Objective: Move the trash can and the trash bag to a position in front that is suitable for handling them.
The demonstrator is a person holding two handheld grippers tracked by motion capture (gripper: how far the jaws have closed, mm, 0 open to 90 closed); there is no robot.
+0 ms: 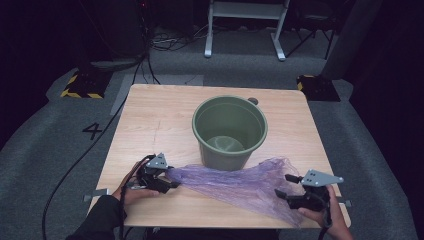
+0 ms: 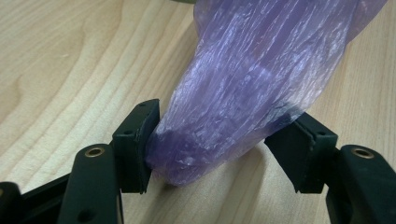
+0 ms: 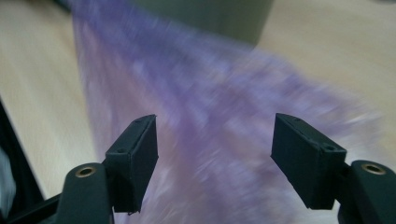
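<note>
A thin purple plastic bag (image 1: 240,182) lies stretched across the front of the wooden table (image 1: 150,115), just in front of a green bucket (image 1: 229,131). My left gripper (image 1: 171,179) is at the bag's bunched left end. In the left gripper view that end (image 2: 252,70) lies between the jaws of the left gripper (image 2: 219,140). It touches the left pad (image 2: 137,144), and bare table shows beside the right pad, so the jaws are open around it. My right gripper (image 1: 284,185) is open at the bag's right end. In the right gripper view the bag (image 3: 210,93) is blurred beyond the parted jaws of the right gripper (image 3: 215,149).
The bucket (image 3: 219,18) stands upright near the table's middle with nothing visible inside. The table's front edge runs close under both hands. Cables trail over the grey floor at left, and a white frame (image 1: 245,25) stands behind the table.
</note>
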